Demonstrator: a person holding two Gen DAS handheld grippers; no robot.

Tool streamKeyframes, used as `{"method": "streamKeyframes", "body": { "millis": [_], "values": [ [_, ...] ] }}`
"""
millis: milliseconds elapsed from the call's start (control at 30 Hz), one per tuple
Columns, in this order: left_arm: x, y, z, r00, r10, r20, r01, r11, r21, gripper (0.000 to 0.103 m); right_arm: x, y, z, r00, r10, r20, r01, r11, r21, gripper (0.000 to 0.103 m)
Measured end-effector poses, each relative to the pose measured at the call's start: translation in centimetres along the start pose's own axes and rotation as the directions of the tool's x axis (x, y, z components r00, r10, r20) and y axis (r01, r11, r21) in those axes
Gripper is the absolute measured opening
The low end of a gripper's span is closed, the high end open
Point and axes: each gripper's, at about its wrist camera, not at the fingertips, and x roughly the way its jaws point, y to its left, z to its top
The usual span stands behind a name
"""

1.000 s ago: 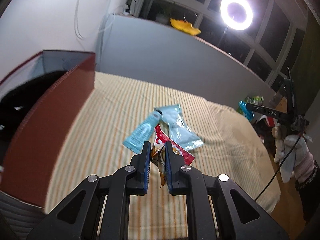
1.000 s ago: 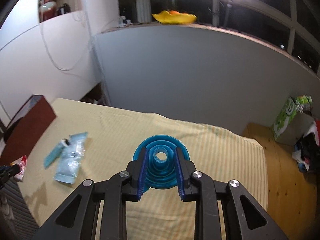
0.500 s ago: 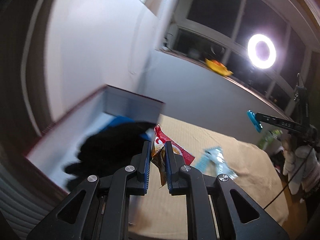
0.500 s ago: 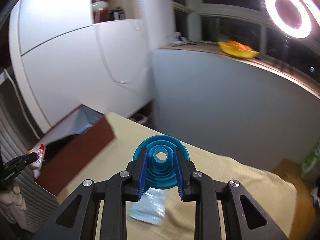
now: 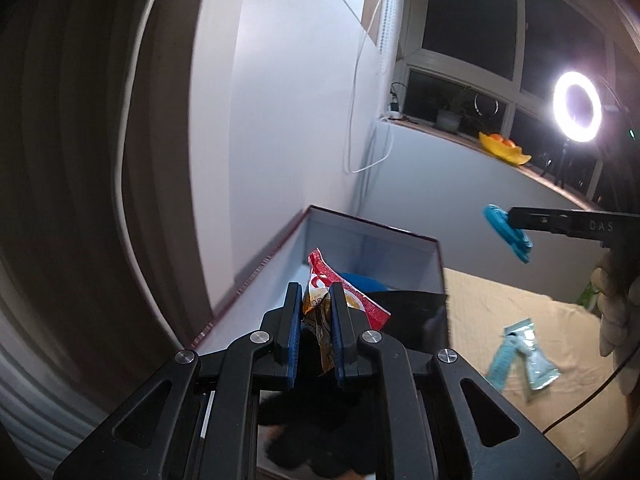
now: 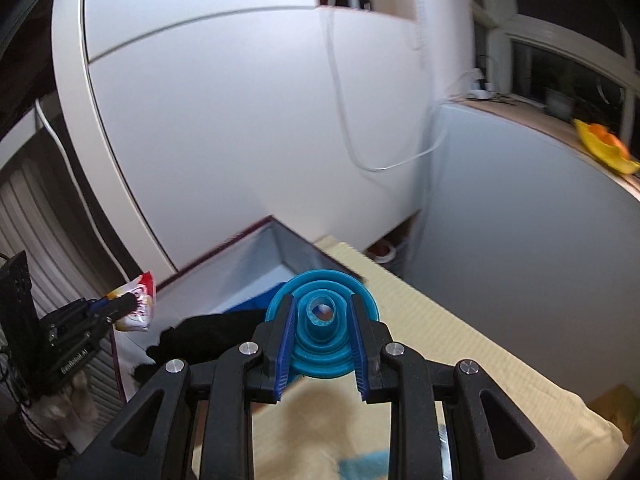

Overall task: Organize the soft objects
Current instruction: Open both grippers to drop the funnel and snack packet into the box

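My left gripper (image 5: 315, 304) is shut on a red and gold snack packet (image 5: 340, 292) and holds it over the open red-sided box (image 5: 400, 236). In the right wrist view the same packet (image 6: 136, 304) hangs at the left gripper (image 6: 120, 306) above the box (image 6: 248, 248). My right gripper (image 6: 322, 316) is shut on a blue collapsible silicone funnel (image 6: 324, 356), near the box's right end; in the left wrist view that funnel (image 5: 507, 236) shows at the right. Inside the box lie a black soft item (image 5: 408, 304) and something blue (image 5: 360, 280).
Two pale blue sachets (image 5: 524, 356) lie on the striped yellow bedcover (image 5: 500, 312). A white wall with a hanging cable (image 5: 356, 120) stands behind the box. A ring light (image 5: 577, 107) and a yellow bowl (image 5: 505, 148) are on the window sill. A gloved hand (image 5: 614, 308) holds the right gripper.
Both grippers have swung left from over the bedcover toward the box. The packet now hangs over the box's inside, and the funnel has come up to the box's right end.
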Motion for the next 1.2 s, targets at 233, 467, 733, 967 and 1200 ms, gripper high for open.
{"method": "streamKeyframes", "body": {
  "millis": [233, 467, 733, 967, 1200],
  "values": [
    [1.0, -0.8, 0.7, 0.999, 0.038, 0.010, -0.039, 0.997, 0.064, 0.012, 5.5, 2.4, 1.0, 0.996, 0.067, -0.057, -0.065, 0.997, 0.038, 0.023],
    [1.3, -2.0, 1.1, 0.998, 0.053, 0.020, -0.055, 0.990, 0.129, 0.021, 8.3, 3.5, 1.2, 0.994, 0.067, -0.092, -0.065, 0.998, 0.019, 0.027],
    [0.6, -1.7, 1.1, 0.999, 0.040, 0.032, -0.043, 0.993, 0.107, 0.048, 7.4, 3.9, 1.6, 0.997, 0.046, -0.067, -0.046, 0.999, 0.014, 0.065],
    [-1.0, -1.3, 1.5, 0.998, 0.031, 0.057, -0.036, 0.996, 0.081, 0.048, 4.8, 3.6, 0.9, 0.997, 0.048, -0.054, -0.048, 0.999, 0.013, 0.065],
    [-3.0, -2.4, 1.1, 0.997, -0.016, 0.071, 0.011, 0.997, 0.078, 0.048, 0.0, 1.3, -1.3, 0.999, 0.029, -0.017, -0.028, 0.998, 0.050, 0.065]
  ]
}}
